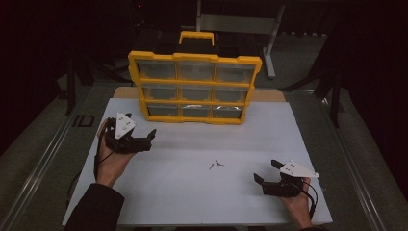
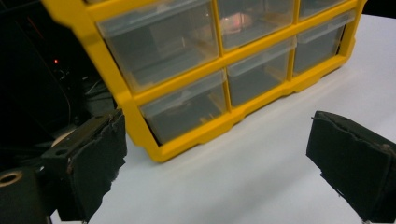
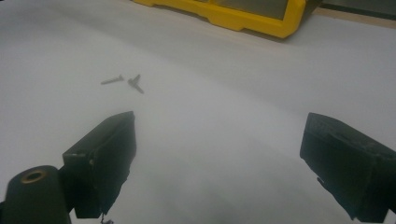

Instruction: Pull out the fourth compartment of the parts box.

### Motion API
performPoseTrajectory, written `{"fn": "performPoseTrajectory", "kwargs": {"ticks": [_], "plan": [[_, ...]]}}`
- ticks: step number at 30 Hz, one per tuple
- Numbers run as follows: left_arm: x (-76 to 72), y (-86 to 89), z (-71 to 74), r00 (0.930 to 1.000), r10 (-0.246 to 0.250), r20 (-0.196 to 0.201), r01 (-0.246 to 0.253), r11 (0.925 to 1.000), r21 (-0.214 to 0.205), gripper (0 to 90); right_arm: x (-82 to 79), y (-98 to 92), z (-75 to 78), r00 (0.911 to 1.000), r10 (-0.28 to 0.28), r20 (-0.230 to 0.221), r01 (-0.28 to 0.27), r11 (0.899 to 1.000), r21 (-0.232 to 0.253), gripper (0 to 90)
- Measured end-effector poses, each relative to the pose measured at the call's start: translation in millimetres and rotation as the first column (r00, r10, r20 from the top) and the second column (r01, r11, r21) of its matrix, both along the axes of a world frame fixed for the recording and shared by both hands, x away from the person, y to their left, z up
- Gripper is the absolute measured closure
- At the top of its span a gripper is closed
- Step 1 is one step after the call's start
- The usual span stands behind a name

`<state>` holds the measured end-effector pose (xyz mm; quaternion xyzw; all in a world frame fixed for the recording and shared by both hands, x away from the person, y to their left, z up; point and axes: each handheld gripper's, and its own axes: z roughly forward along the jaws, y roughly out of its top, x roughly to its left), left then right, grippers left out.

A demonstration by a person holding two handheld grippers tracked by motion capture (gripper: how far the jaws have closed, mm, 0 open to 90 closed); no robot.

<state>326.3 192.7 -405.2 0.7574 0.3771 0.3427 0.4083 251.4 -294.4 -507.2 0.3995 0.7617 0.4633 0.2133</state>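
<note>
Both grippers sit low by the tabletop's near edge, my right gripper (image 1: 266, 171) toward its right corner, jaws spread and empty, aimed at the two small screws (image 1: 215, 164) lying loose mid-table, near but untouched. I hold my left gripper (image 1: 150, 139), also wide open, facing the yellow drawer organizer (image 1: 195, 89) standing at the far edge, likely ready to pull a drawer for them.

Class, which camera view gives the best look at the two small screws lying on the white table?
The right gripper view: the screws lie close ahead of its open jaws, shapes distinct. The high view shows them as tiny specks.
</note>
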Motion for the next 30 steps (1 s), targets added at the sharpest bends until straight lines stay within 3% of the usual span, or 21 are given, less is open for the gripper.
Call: {"fn": "performPoseTrajectory", "kwargs": {"ticks": [6,14,22,30], "plan": [[13.8,-8.0,8.2,0.9999,-0.014,0.005,0.014,0.9996,0.026,7.4,0.2,0.6,-0.4,1.0000,0.006,0.000,-0.006,1.000,-0.003,10.7],[31.1,-6.2,23.5,0.9997,-0.002,0.024,0.001,0.9999,0.012,10.5,0.4,1.3,-0.6,0.9999,0.011,0.000,-0.011,1.000,-0.006,10.7],[50.1,-7.3,25.2,0.9998,0.018,0.007,-0.018,0.9994,0.030,13.2,1.6,2.0,-0.9,1.0000,0.009,0.002,-0.009,1.000,-0.012,10.7],[65.9,-16.2,24.0,0.9999,0.006,0.013,-0.007,0.9949,0.101,18.8,2.1,3.9,-2.0,0.9998,0.020,-0.002,-0.020,1.000,-0.021,10.7]]}}
